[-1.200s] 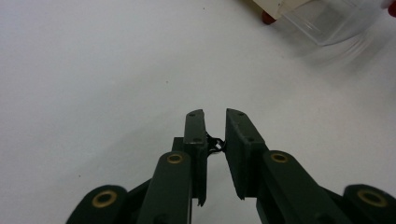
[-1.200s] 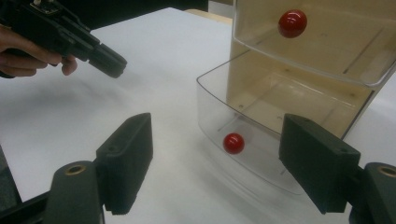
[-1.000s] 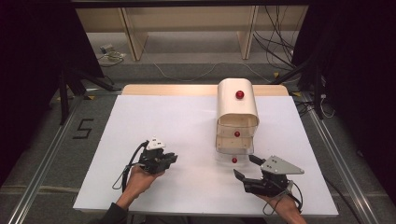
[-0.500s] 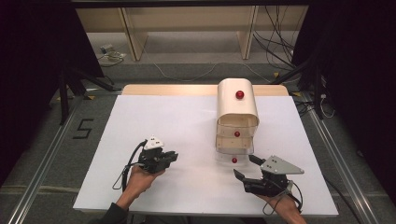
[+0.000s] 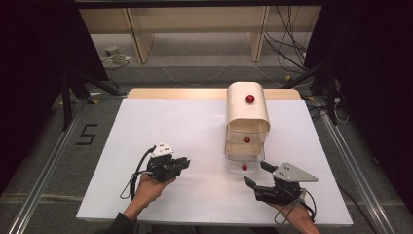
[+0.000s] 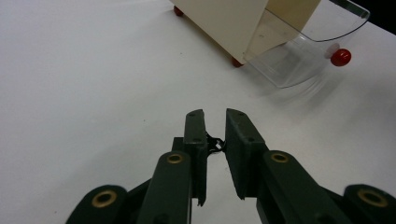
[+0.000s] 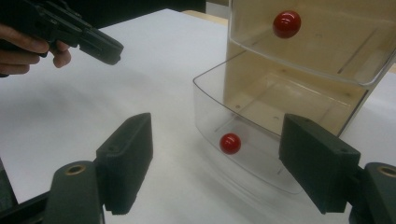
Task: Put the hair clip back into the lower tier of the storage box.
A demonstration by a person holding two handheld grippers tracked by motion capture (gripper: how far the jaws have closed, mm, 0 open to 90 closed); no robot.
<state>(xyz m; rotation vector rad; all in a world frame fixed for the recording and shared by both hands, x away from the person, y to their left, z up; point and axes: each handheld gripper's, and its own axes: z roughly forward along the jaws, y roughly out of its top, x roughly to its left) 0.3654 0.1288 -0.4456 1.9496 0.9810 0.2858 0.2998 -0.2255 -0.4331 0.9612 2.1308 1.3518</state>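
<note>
Right gripper [image 5: 257,175]: your jaws spread, facing the bottom drawer's red knob [image 7: 230,143].
Left gripper [image 5: 185,162]: jaws pressed together, empty.
Risk: grazing the clear drawer [image 7: 219,116] could shove the cabinet [image 5: 247,109].

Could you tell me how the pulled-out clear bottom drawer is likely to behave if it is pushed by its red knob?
The clear bottom drawer looks like thin, empty plastic, so probably light and easy-sliding. Its small round red knob may slip between pads. The tall, narrow cabinet might shift on the smooth table.

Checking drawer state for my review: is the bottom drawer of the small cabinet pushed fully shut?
No, the clear bottom drawer juts out of the cabinet toward the right gripper.
</note>
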